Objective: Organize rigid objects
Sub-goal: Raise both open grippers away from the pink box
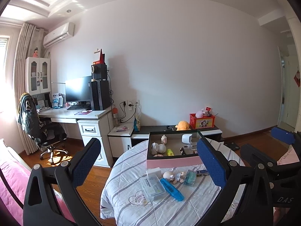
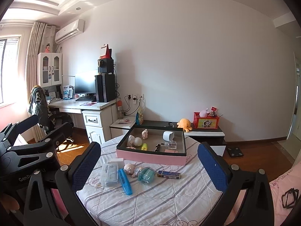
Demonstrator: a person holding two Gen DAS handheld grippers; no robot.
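Blue highlighter (image 2: 125, 181) lying flat on the quilt-covered table (image 2: 169, 203), long axis running away-and-left to near-and-right, just ahead of and below the right gripper (image 2: 150, 167). Beside it: clear case (image 2: 110, 173), small doll (image 2: 131, 169), teal dispenser (image 2: 146, 175), dark tube (image 2: 169, 174). Beyond, pink-sided tray (image 2: 150, 157), already part-filled. Both sets of jaws spread wide, empty. Left gripper (image 1: 148, 167) likewise near; right probably better aligned.

Both wrist views look forward over the round table (image 2: 150, 203) toward the wall, side by side.
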